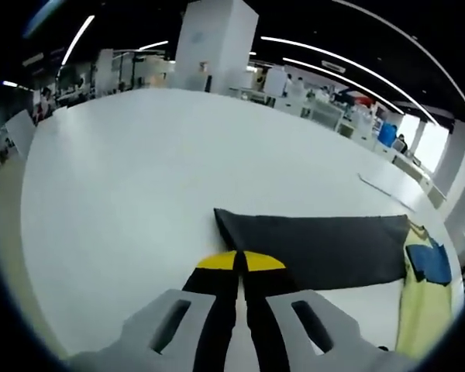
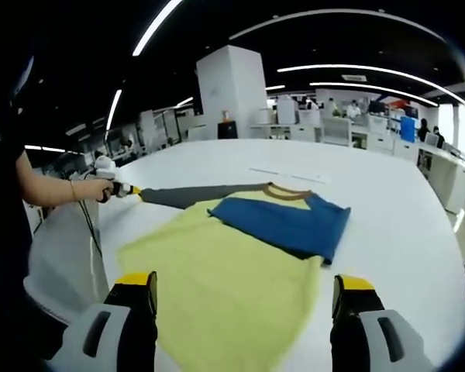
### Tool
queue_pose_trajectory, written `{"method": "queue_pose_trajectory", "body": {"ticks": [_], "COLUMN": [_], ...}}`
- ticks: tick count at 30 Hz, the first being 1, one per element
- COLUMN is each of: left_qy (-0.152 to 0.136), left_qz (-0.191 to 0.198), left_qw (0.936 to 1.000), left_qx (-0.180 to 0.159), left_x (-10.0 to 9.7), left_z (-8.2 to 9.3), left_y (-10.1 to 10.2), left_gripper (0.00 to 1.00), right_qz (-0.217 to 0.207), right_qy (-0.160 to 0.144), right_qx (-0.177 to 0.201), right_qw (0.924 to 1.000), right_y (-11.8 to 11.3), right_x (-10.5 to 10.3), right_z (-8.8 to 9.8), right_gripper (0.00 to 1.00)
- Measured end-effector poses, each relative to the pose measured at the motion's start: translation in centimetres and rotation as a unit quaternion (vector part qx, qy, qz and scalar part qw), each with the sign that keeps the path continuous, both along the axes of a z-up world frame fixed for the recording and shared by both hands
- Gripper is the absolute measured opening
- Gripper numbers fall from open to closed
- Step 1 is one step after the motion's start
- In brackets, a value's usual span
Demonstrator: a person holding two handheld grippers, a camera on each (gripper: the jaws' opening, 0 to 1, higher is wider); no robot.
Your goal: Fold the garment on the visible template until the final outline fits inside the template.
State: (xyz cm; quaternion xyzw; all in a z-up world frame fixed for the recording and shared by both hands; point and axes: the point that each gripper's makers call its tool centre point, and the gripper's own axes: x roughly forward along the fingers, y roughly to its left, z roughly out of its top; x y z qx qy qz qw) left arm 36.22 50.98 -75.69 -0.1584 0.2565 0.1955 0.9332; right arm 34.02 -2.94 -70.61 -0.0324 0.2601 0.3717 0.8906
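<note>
The shirt's [image 1: 422,287] lower part is cut off by the left gripper view's edge. In the right gripper view its near hem [image 2: 232,341] is lost between the jaws at the bottom, and the far desks [image 2: 356,124] are too small to be read.

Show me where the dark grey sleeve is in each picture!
Left gripper view: the dark grey sleeve stretches across the lower middle, just past the shut left gripper.
Right gripper view: it lies left of centre, running toward the left gripper.
Shared landmark: the tall white pillar behind the table.
</note>
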Motion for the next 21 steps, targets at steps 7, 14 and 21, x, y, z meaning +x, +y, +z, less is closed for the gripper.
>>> {"method": "queue_pose_trajectory", "body": {"ticks": [7,14,21], "left_qy": [-0.024,-0.047,-0.059], "left_qz": [-0.018,-0.038,-0.061], "left_qw": [0.9996,0.9982,0.9963], "left_qx": [0.002,-0.001,-0.011], "left_x": [1.0,2.3,3.7], "left_z": [1.7,3.0,3.7], "left_y": [-1.1,-2.5,-4.3], "left_gripper": [0.00,0.00,0.00], "right_qz": [0.000,0.006,0.008], "right_qy": [-0.002,0.000,0.001], "right_qx": [0.001,0.002,0.004], "right_qw": [1.0000,1.0000,1.0000], "right_y": [0.0,0.4,0.6], "right_x": [-0.1,-0.4,-0.4], "right_z": [0.0,0.0,-0.1], "right_gripper": [0.93,0.94,0.94]}}
